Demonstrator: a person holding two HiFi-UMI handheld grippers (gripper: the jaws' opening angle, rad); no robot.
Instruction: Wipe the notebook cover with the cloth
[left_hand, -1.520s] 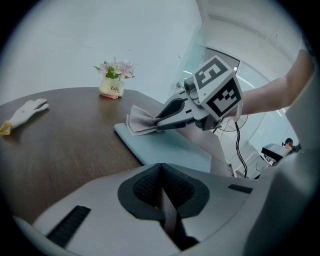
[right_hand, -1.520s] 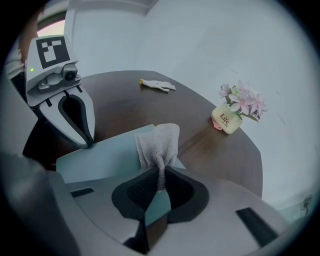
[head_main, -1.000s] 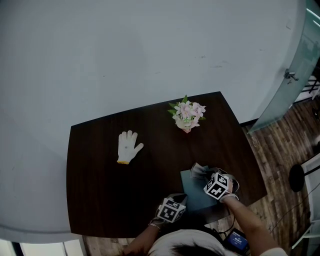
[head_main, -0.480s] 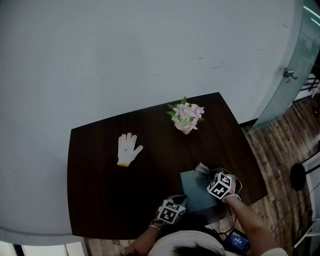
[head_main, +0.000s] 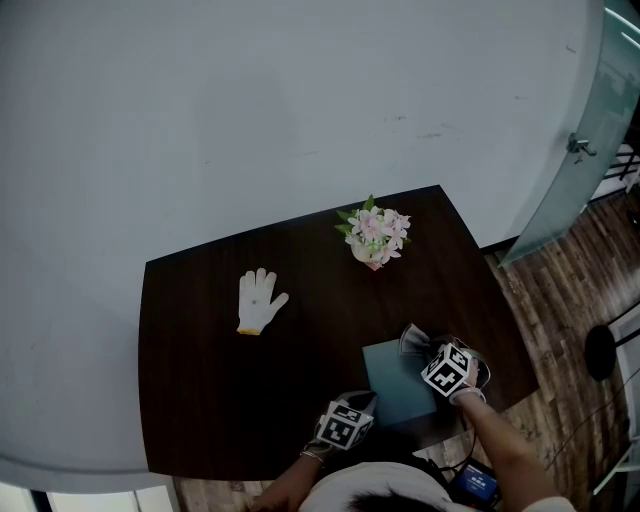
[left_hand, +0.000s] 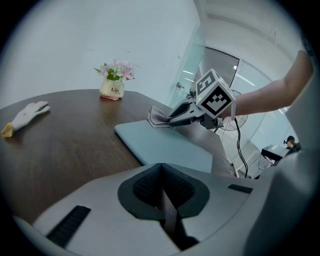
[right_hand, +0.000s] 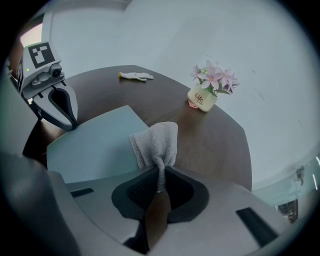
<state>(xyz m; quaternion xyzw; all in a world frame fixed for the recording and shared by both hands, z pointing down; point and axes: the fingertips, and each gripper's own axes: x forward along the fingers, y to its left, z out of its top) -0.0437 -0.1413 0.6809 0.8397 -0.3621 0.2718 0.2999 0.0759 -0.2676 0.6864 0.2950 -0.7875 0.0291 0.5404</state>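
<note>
Dark brown wood makes the big table (head_main: 200, 380), which stands by a pale wall; a flat blue-green notebook (head_main: 395, 385) lies shut on the table, near the front edge and over to the right; the left claw (left_hand: 162, 187) is at the front left corner of the notebook, with its jaws pressed together and nothing between them; the right claw (right_hand: 159, 192) is over the far right corner of the notebook; a small pot of pink flowers (head_main: 377, 232) stands near the back edge of the table, well apart from the notebook; a white glove (head_main: 258, 300) lies flat on the left side; a small grey cloth (right_hand: 156, 142) is pinched tight between the right claw's jaws, and its loose end fans out and rests on the notebook's far right corner
</note>
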